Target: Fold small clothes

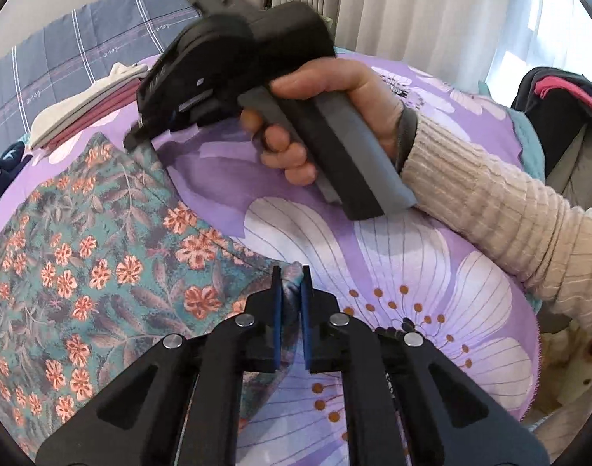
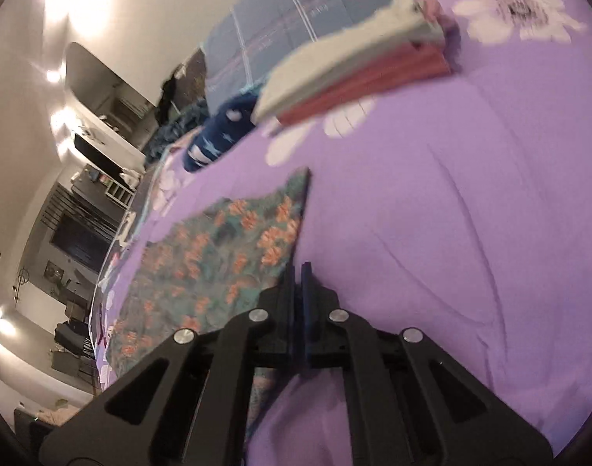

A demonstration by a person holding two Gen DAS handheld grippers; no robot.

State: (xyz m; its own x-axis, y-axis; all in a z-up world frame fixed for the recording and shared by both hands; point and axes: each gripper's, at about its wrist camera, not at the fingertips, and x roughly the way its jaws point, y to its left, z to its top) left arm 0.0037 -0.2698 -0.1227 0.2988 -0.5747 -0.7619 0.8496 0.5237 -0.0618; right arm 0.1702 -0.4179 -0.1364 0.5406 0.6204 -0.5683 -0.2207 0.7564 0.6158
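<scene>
Where the left wrist view's lower centre shows the left gripper [image 1: 292, 277], its jaws are clamped on a bunched corner of the floral garment [image 1: 101, 256], which lies spread over the left of the purple bedspread [image 1: 393, 240]. The right gripper [image 2: 298, 272] pinches another edge of that garment. Farther back, upper left, sits a stack of folded clothes [image 1: 82, 112].

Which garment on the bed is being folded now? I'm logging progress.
The teal floral garment, spread flat, with both claws shut on its edge. The cream-and-pink ones sit stacked behind; the navy one lies bunched.
</scene>
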